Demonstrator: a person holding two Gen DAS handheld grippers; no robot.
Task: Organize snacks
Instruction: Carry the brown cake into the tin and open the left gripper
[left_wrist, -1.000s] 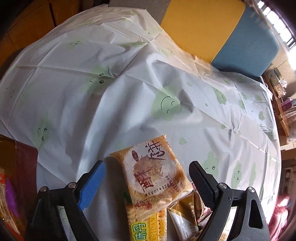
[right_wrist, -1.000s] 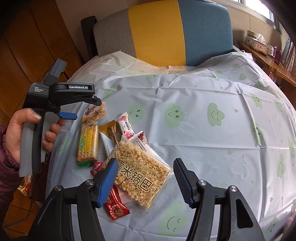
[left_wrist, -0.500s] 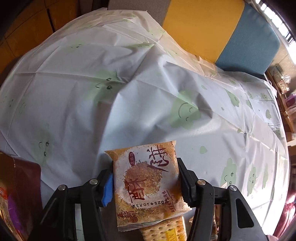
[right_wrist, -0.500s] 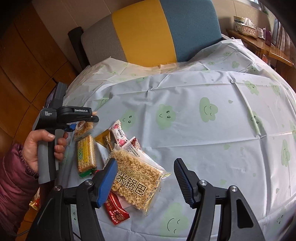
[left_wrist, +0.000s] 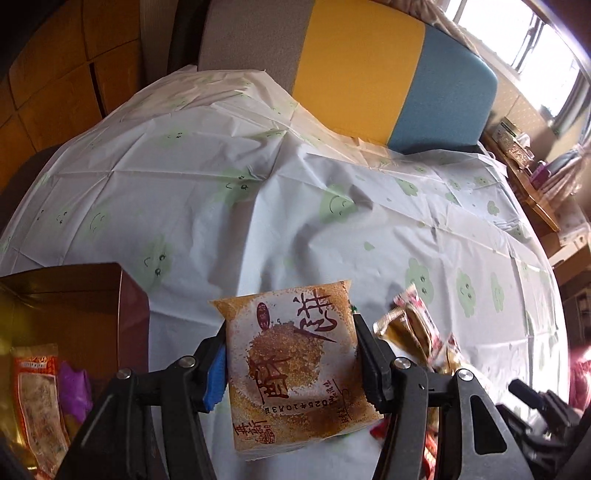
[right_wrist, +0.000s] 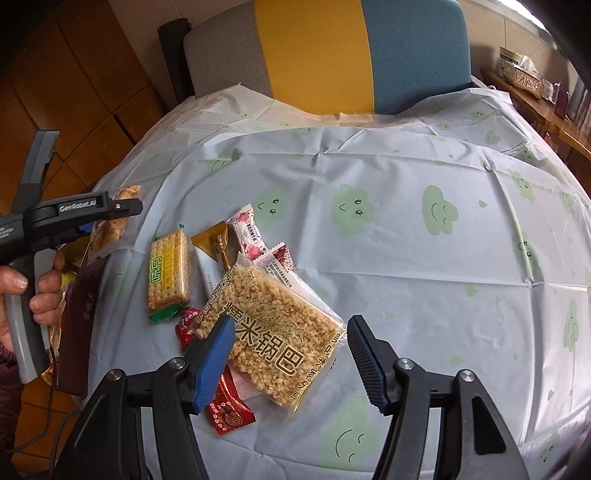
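A table (right_wrist: 388, 258) under a creased white cloth (right_wrist: 369, 166) printed with green smiling clouds. On it lies a heap of snacks: a cracker pack (right_wrist: 168, 271), a puffed rice bag (right_wrist: 275, 332), red candy wrappers (right_wrist: 229, 410) and small sachets (right_wrist: 247, 234).

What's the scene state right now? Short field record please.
left gripper: shut on pastry packet, lifted off the table
right gripper: open, above rice cracker bag, not touching
snack pile: biscuit pack, small candies, on tablecloth
box: at the table's left edge, some snacks inside
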